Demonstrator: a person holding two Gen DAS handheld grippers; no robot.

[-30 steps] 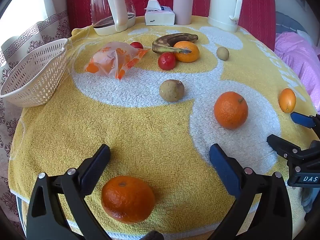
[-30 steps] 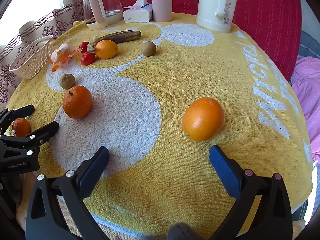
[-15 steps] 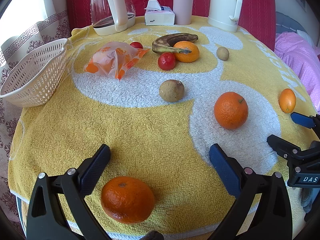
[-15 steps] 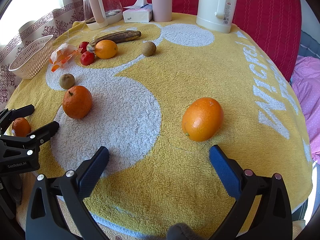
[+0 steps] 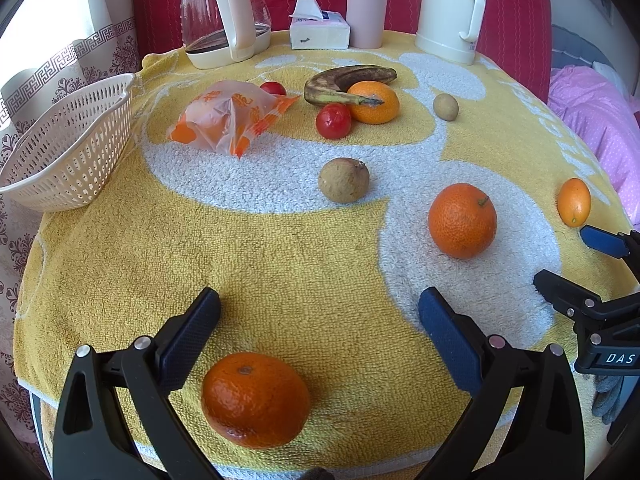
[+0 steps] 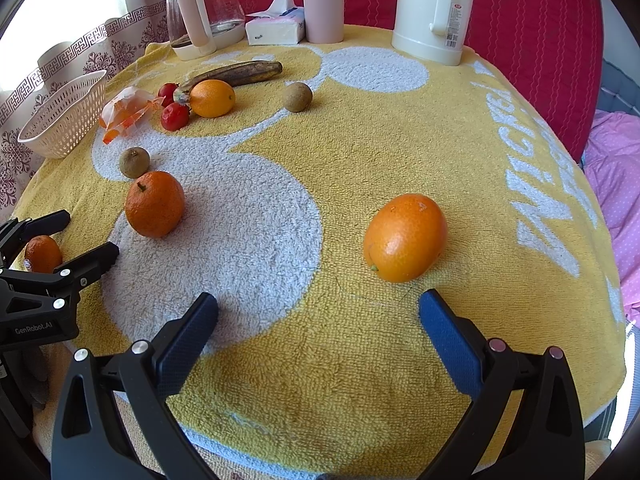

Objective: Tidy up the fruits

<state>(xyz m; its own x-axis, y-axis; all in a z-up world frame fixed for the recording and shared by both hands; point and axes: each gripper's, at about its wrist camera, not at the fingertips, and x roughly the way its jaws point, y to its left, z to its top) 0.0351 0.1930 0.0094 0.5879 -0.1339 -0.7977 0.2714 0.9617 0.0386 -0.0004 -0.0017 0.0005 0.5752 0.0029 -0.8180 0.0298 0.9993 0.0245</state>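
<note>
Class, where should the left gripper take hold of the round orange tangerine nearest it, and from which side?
Grip the round orange tangerine across its widest middle, coming straight forward and down with the open left gripper. It sits stem-scar up on the yellow towel, clear of neighbours, already between the fingers.

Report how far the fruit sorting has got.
Nothing looks done: no fruit shows in the basket. In hand: nothing; left gripper open, an orange between its fingers; right gripper open beside another orange. Left: all fruit on the towel.
</note>
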